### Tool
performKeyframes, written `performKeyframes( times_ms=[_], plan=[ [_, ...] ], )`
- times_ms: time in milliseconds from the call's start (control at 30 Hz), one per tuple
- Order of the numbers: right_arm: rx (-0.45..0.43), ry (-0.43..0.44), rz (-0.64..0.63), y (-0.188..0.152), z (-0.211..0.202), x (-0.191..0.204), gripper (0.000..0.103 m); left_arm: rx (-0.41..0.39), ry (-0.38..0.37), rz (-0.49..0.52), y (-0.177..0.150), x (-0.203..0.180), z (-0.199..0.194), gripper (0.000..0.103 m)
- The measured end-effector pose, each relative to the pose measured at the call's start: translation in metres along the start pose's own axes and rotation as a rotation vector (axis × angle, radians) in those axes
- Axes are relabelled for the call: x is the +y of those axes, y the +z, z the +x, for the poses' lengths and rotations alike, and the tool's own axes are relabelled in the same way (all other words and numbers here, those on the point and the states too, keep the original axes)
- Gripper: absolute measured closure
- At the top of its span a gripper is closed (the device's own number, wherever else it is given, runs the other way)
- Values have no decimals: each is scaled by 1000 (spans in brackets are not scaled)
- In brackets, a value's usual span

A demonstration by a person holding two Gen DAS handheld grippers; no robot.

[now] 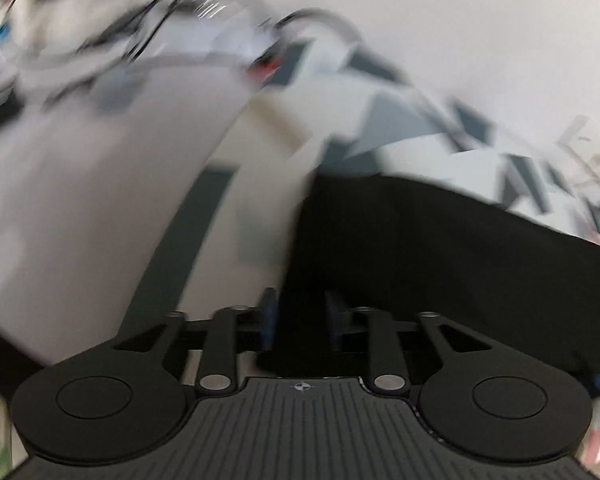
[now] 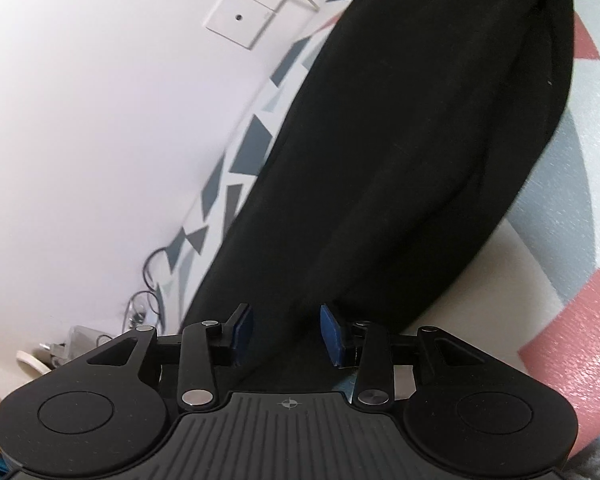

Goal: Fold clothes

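Note:
A black garment (image 2: pixel 420 140) lies in a long bunched strip on a patterned cover (image 2: pixel 572 320) with pink and grey patches. My right gripper (image 2: pixel 287 334) sits at the garment's near end. Its blue pads (image 2: pixel 332 338) stand apart with a fold of the black cloth running between them, and their inner faces show. The left wrist view is blurred. There the same black garment (image 1: pixel 440 260) fills the right half. My left gripper (image 1: pixel 301 320) hangs over its left edge, its pads (image 1: pixel 269 320) apart and dark cloth in the gap below them.
A white wall (image 2: pixel 80 120) with a white wall plate (image 2: pixel 244 16) runs along the cover's left side. Cables and a plug (image 2: pixel 148 304) lie at the wall's foot. Blurred wires and clutter (image 1: pixel 160 32) sit beyond the cover's grey triangles (image 1: pixel 400 120).

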State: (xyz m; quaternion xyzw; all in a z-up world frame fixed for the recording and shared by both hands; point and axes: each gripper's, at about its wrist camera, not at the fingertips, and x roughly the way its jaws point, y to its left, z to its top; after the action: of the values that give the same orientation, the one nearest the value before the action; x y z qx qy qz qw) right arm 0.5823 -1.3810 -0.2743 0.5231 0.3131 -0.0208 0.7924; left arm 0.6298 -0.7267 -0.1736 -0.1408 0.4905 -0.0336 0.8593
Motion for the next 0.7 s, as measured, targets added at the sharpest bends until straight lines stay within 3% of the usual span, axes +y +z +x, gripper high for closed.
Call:
performKeyframes(
  times_ms=[133,200,400,533,633,700],
  plan=[
    [8,40,29,-1,-1,-1,67,-38,-130,-47,-8,-5,-15,35],
    [21,84,62,-3,3,1,67,-39,-199,-37,-12,-15,-18,30],
    [125,147,121,-13,45,23,66,10,-280,-66,-23,-35,-2,29],
    [154,75,159,-20,64,21,67,9,-295,-113,-21,-33,5,27],
    [120,51,239,-17,63,14,68,16,-286,-77,-19,-37,3,26],
    [6,12,225,-11,47,14,67,-9,-290,-21,-19,-43,-5,25]
  ],
)
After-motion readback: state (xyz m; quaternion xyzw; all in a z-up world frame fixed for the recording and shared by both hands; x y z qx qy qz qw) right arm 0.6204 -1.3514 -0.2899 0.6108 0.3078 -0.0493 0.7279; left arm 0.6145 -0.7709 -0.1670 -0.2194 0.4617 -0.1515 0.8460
